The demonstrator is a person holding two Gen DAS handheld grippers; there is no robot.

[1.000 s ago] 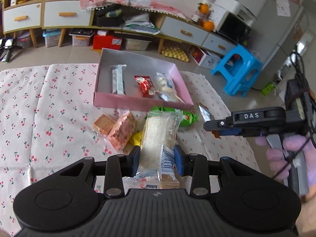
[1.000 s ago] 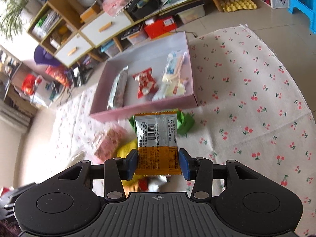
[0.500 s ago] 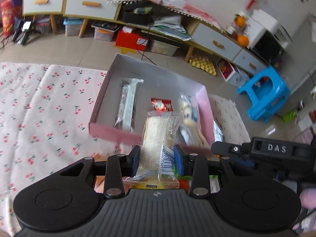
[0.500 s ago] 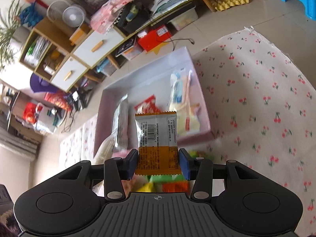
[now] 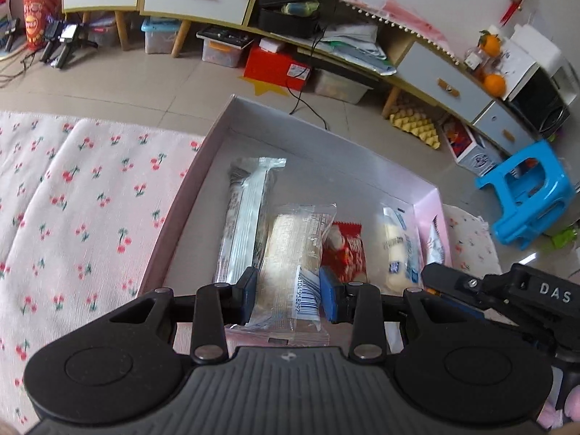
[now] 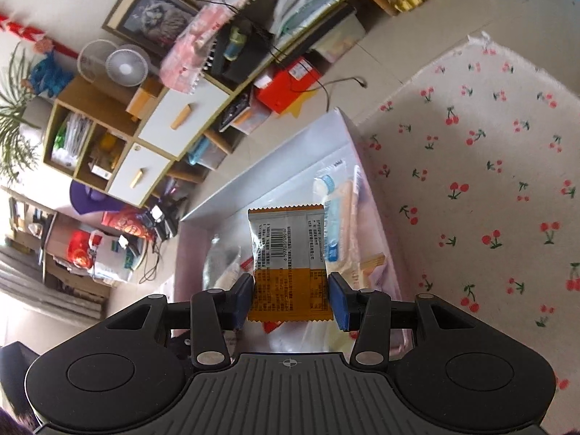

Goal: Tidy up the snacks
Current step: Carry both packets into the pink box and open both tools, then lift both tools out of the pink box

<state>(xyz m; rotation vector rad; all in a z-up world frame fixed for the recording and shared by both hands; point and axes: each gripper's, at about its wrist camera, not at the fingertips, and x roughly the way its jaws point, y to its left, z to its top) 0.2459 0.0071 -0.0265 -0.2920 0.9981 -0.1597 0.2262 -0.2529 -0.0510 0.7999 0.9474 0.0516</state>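
Snacks in both tools: I have my left gripper (image 5: 289, 291) clamped on a clear-wrapped biscuit pack (image 5: 295, 253) and my right gripper (image 6: 291, 299) clamped on an orange-and-silver packet (image 6: 288, 253). Both packets hang over the pink box (image 5: 188, 195) on the cherry-print cloth (image 5: 79, 217), where a long silver bar (image 5: 246, 217), a red sweet (image 5: 346, 250) and a white-and-blue pack (image 5: 397, 250) already lie side by side.
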